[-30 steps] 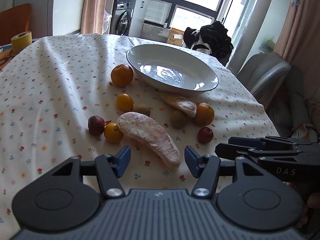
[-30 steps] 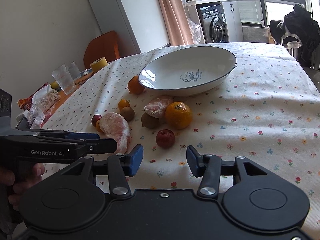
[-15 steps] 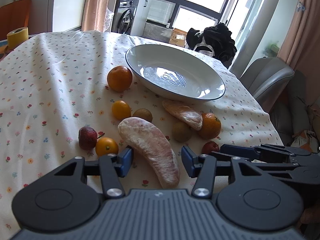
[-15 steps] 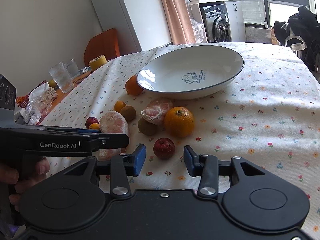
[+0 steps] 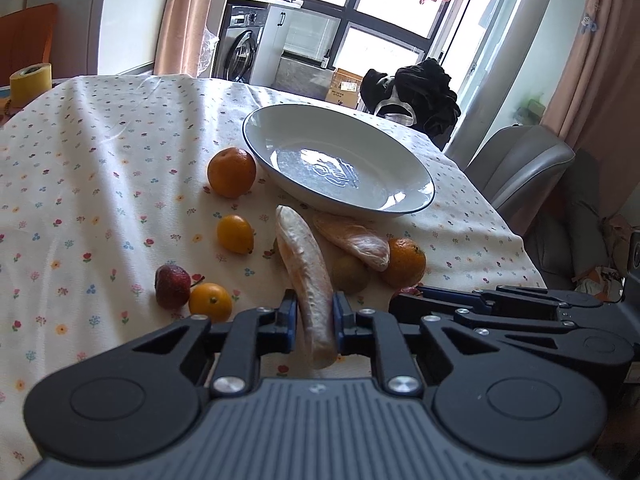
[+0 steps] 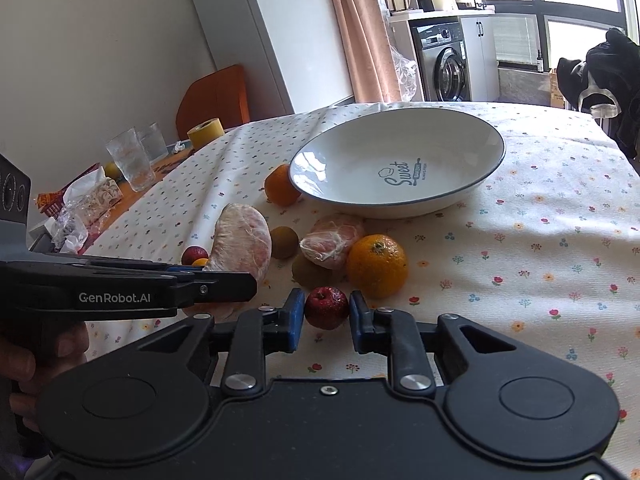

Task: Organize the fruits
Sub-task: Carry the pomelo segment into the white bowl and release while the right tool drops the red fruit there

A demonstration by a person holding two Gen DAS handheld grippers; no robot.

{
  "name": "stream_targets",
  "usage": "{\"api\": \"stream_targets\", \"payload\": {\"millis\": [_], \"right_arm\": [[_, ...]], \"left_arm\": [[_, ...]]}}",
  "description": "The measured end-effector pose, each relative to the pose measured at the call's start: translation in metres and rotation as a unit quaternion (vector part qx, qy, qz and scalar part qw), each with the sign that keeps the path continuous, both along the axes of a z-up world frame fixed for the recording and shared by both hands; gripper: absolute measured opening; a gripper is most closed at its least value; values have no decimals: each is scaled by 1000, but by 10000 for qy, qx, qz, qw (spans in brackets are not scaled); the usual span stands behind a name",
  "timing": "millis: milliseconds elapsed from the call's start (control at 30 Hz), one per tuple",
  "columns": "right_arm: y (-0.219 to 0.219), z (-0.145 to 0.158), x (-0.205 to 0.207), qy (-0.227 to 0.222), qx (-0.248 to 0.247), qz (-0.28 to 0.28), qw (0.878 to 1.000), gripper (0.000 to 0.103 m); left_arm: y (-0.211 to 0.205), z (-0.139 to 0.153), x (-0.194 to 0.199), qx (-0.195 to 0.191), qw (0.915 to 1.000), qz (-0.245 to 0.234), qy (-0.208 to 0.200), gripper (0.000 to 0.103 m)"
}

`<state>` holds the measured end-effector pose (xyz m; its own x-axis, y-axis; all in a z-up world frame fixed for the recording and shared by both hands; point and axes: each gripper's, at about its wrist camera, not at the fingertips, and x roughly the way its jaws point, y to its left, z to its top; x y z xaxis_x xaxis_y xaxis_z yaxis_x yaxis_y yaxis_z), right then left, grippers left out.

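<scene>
Both my tools low over the worktop, side by side.
My left tool (image 5: 314, 316) is clamped on a pomelo segment (image 5: 304, 264); my right tool (image 6: 325, 316) brackets a small red fruit (image 6: 326, 307), its pads touching or nearly so.

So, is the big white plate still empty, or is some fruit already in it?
Empty. The white plate shows only its printed "Sweet" logo inside in the right wrist view; the orange and peeled segment lie on the tablecloth beside it.
</scene>
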<state>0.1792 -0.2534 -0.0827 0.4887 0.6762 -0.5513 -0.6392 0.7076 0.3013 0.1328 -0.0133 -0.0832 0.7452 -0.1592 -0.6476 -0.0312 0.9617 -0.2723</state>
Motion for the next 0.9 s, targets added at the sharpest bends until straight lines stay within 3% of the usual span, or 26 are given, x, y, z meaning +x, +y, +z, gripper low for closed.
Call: {"api": "stream_targets", "payload": {"millis": [333, 900], "right_arm": [[2, 19, 2, -233, 143, -17, 9996, 22], [3, 29, 33, -393, 299, -153, 9987, 22]], "left_arm": [[4, 24, -3, 176, 9994, 2, -281, 16], [2, 39, 33, 441, 9982, -77, -404, 16]]}}
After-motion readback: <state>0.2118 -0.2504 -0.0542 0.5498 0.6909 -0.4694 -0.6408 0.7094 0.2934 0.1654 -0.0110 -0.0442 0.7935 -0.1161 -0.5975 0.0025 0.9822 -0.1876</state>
